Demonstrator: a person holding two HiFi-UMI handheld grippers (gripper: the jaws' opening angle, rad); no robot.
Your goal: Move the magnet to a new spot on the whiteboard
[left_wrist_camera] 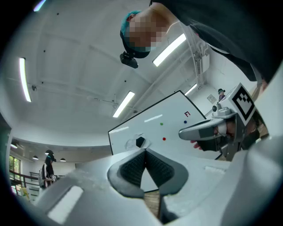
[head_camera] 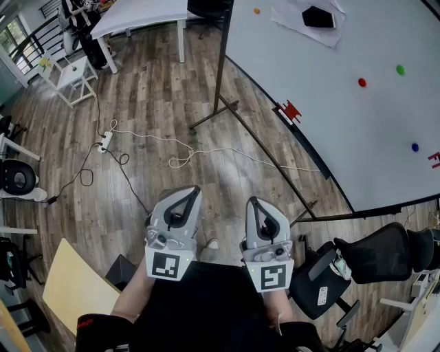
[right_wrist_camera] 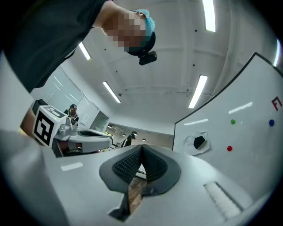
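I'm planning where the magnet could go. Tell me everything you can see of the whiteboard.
The whiteboard is a large white panel in a dark frame, standing on a dark metal stand on the wood floor, at the head view's right. On it sit an orange magnet, a red magnet, a green magnet and a blue magnet. Two red letter-like pieces and a black object on a pale sheet also cling to it. Most of its face is bare.
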